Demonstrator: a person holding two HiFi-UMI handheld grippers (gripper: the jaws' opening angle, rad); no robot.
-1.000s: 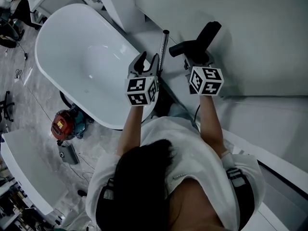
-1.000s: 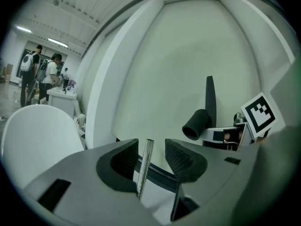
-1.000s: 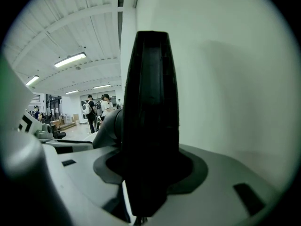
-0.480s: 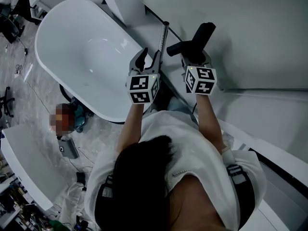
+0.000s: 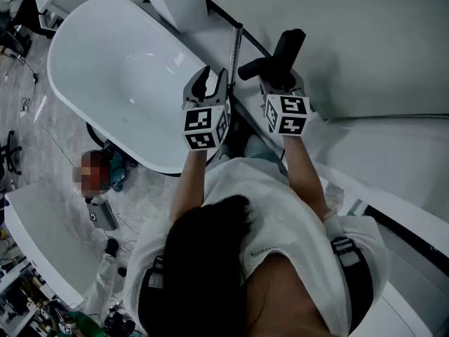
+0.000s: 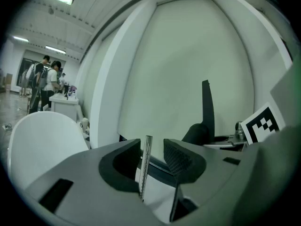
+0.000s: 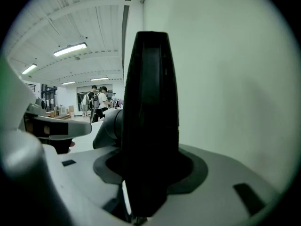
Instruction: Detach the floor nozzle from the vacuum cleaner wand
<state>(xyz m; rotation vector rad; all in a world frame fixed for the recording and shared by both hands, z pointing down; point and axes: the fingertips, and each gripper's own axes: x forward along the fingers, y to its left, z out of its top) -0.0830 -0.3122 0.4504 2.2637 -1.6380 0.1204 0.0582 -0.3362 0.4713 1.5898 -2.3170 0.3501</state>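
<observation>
The thin metal wand [image 5: 236, 44] stands upright beside the bathtub's rim. In the left gripper view the wand [image 6: 146, 164] rises in the gap between the jaws of my left gripper [image 6: 153, 154]. Those jaws have just been closing, and a gap still shows beside the right pad. In the head view my left gripper [image 5: 210, 77] is level with my right gripper [image 5: 280, 83]. The black floor nozzle [image 5: 287, 48] sticks up from my right gripper [image 7: 150, 173], which is shut on it. The nozzle [image 7: 150, 117] fills the space between those jaws.
A white bathtub [image 5: 119, 69] lies to the left and a white wall panel [image 5: 365, 41] to the right. Tools and cables litter the marble floor [image 5: 42, 125]. People stand at a far counter [image 6: 63, 102].
Both grippers, the wand and the nozzle have shifted a little up the picture, towards the wall. The right gripper still holds the nozzle.
</observation>
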